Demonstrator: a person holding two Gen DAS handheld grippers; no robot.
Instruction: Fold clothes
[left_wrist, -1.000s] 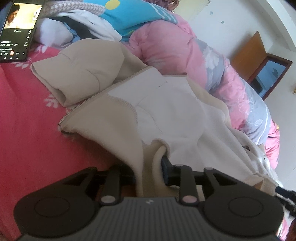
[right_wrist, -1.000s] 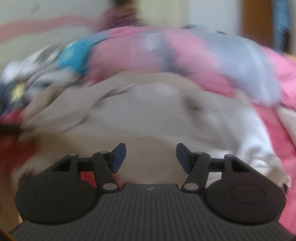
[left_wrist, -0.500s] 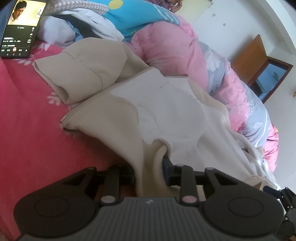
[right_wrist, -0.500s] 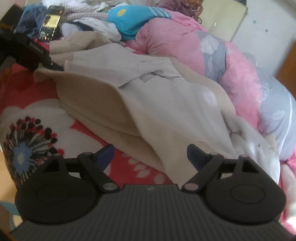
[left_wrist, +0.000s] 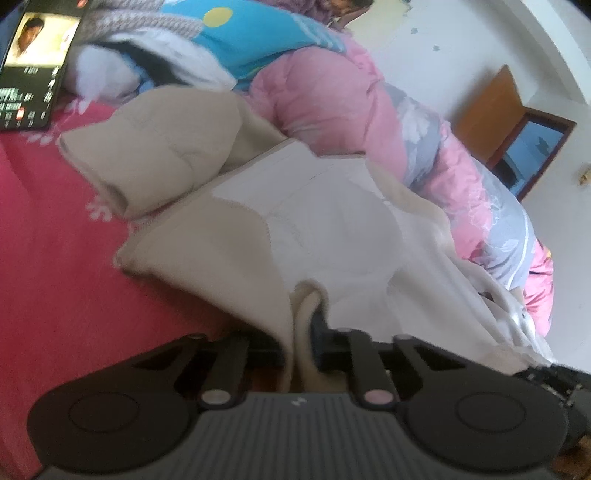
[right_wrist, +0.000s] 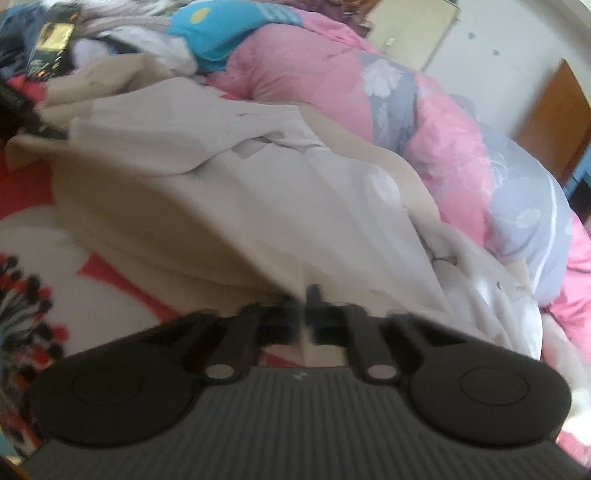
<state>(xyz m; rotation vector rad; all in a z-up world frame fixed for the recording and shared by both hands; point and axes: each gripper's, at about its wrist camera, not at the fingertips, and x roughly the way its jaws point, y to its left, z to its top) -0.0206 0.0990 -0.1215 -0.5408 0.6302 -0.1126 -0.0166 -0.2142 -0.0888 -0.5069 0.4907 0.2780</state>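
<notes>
Beige jacket (left_wrist: 229, 266) hem hides both grippers' pinching jaws (left (left_wrist: 300, 334) closing, right (right_wrist: 302, 314) blurred).

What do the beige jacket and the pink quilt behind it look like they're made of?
Jacket: seems a soft matte fleece or brushed knit outside, with a smoother, paler lining; it drapes limply and bunches thickly. Blur leaves the weave unclear.
Quilt: looks like thin, smooth printed fabric, faintly shiny, over puffy filling; it bulges in rounded rolls.
</notes>
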